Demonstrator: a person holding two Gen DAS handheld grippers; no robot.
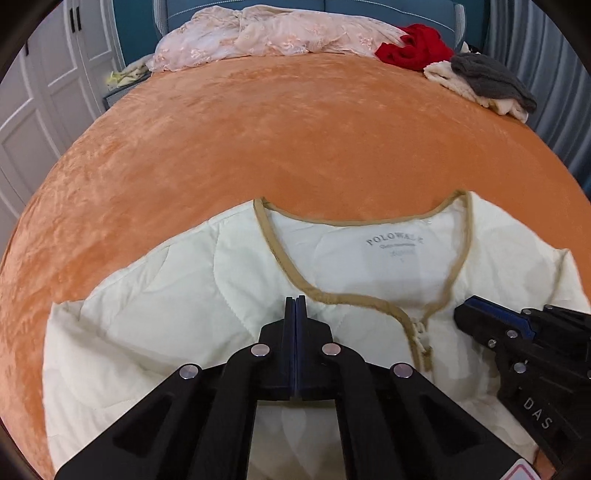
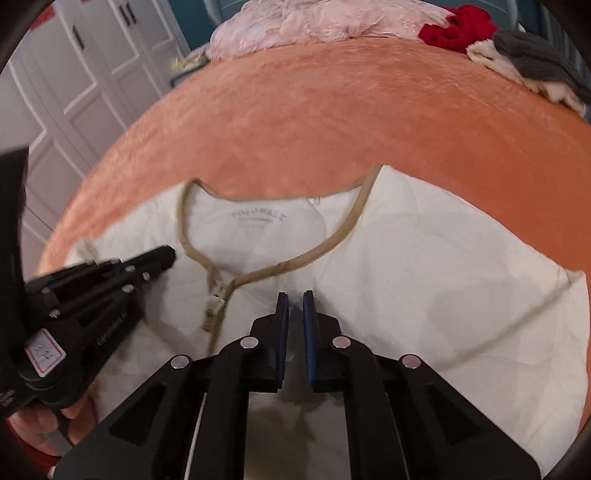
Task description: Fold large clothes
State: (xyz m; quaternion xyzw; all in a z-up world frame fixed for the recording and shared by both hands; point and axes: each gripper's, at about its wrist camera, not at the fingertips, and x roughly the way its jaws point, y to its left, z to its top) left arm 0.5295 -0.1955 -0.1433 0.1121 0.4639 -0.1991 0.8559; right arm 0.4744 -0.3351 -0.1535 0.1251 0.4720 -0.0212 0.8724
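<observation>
A cream quilted jacket (image 1: pixel 166 317) with tan neckline trim and a front zip lies face up on the orange bed; it also shows in the right wrist view (image 2: pixel 424 273). My left gripper (image 1: pixel 296 301) is shut with nothing between its fingers, just above the jacket's left chest. It also appears at the left of the right wrist view (image 2: pixel 168 256). My right gripper (image 2: pixel 295 299) hovers over the jacket's right chest, its jaws a narrow gap apart and empty. It also shows at the right of the left wrist view (image 1: pixel 460 312).
The orange bedspread (image 1: pixel 258 147) stretches far beyond the jacket. At the head lie a pink floral quilt (image 1: pixel 266 33), a red garment (image 1: pixel 413 46) and a grey-and-cream pile (image 1: pixel 484 83). White wardrobe doors (image 1: pixel 37 92) stand to the left.
</observation>
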